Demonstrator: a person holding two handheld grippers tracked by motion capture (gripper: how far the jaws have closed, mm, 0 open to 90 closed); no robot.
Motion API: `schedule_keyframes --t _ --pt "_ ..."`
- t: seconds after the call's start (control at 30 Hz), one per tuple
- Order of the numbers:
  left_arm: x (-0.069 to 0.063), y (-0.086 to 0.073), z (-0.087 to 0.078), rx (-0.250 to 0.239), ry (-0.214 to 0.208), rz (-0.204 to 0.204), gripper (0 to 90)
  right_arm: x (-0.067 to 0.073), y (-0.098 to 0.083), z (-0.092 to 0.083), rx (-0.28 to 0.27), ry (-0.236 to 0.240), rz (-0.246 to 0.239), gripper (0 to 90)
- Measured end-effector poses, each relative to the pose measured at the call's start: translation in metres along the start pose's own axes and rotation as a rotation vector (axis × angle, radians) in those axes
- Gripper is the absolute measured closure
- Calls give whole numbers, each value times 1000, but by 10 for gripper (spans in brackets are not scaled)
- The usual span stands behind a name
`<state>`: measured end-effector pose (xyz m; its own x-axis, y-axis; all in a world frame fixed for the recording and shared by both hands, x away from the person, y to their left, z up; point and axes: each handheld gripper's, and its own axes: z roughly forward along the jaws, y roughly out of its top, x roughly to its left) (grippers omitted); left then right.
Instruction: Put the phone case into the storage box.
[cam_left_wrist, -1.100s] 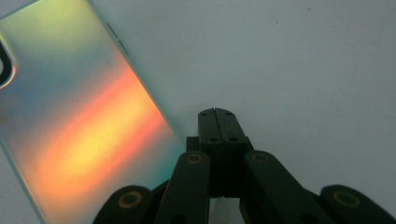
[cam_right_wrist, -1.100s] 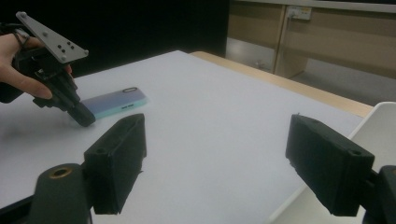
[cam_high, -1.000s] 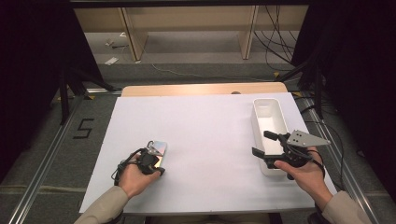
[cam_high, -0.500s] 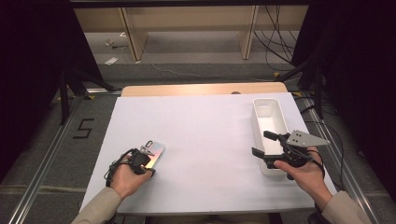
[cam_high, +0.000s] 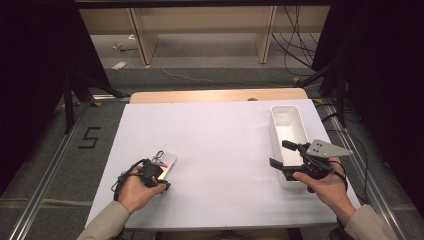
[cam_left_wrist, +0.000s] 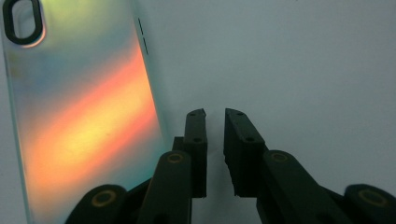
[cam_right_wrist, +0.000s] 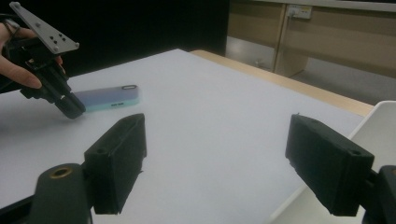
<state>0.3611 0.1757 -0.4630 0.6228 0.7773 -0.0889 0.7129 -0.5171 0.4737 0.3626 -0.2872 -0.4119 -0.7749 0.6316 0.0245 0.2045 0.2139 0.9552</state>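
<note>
- Dark surroundings frame a white desk (cam_high: 225, 145), with wooden shelving legs and loose cables on the floor beyond its far edge.
- An iridescent phone case (cam_high: 166, 162) lies flat on the desk at about 8 o'clock from the desk's middle, its camera cut-out pointing away from the person.
- A white rectangular bin (cam_high: 289, 129) stands at about 3 o'clock, near the desk's right edge, apparently empty.
- The left hand-held gripper (cam_high: 156, 171) sits just beside the case's near end. In the left gripper view its jaws stand a narrow gap apart, nothing between them, with the case (cam_left_wrist: 79, 121) lying at their 10 o'clock.
- Those jaws have just been opening from fully closed, and the gap holds only bare desk.
- The right hand-held gripper (cam_high: 276, 155) hovers over the near end of the bin, jaws wide apart and empty; its own view shows the left hand-held gripper (cam_right_wrist: 70, 108) touching or nearly touching the case (cam_right_wrist: 109, 98) at 10 o'clock.
- Step in hand, as I judge it: lining up to grasp the case, probably to carry it to the bin.
- The next move calls for wider jaws and a shift toward the case's edge, since the flat case offers little to pinch.
- Compared with a second ago, the left hand has drawn slightly back toward the person, uncovering more of the case; the right hand and the bin are unchanged.
</note>
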Motion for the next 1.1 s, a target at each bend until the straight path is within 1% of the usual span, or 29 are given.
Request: schedule_keyframes --t 0.03,0.13,0.17,0.2,0.3,0.33,0.37,0.4,0.47,0.5,0.53,0.6,0.63,0.67,0.7,0.8,0.9,0.93,1.0,1.1 --pt "-1 2 -3 -22 -5 12 753 0 0 0 -1 0 1 212" --pt "-2 3 -4 -34 -1 17 709 0 0 0 -1 1 1 212" --pt "-2 4 -4 -45 6 22 654 0 0 0 -2 1 1 212" --pt "-2 4 -4 -55 10 22 654 0 0 0 -2 1 1 212" --pt "1 6 -6 -90 23 4 552 0 0 0 -3 1 1 212" --pt "2 7 -6 -99 36 -2 517 0 0 0 -2 2 1 212" --pt "3 7 -6 -100 49 -2 430 0 0 0 -1 1 1 212" --pt "4 8 -6 -97 61 -10 430 0 0 0 -1 1 1 212" --pt "7 9 -6 -80 79 -18 325 0 0 0 0 2 2 212" --pt "8 9 -5 -72 91 -22 234 0 0 0 0 2 2 212" --pt "9 10 -5 -65 102 -28 234 0 0 0 0 2 2 212" --pt "14 11 -4 -53 123 -40 135 0 0 1 1 2 3 211" --pt "16 11 -4 -42 137 -39 103 0 0 1 1 2 3 212" --pt "19 12 -4 -33 148 -44 103 0 0 1 1 2 3 212" --pt "21 13 -4 -31 156 -55 63 0 0 1 1 2 4 212" --pt "28 15 -4 -9 166 -71 23 0 0 1 1 2 5 211" --pt "37 19 0 22 180 -71 0 0 0 1 1 2 6 211" --pt "37 19 0 22 180 -71 0 0 0 1 1 2 6 211" --pt "39 21 2 46 187 -64 0 0 1 1 -2 0 6 211" --pt "41 24 4 61 187 -63 0 0 1 1 -1 1 7 211"
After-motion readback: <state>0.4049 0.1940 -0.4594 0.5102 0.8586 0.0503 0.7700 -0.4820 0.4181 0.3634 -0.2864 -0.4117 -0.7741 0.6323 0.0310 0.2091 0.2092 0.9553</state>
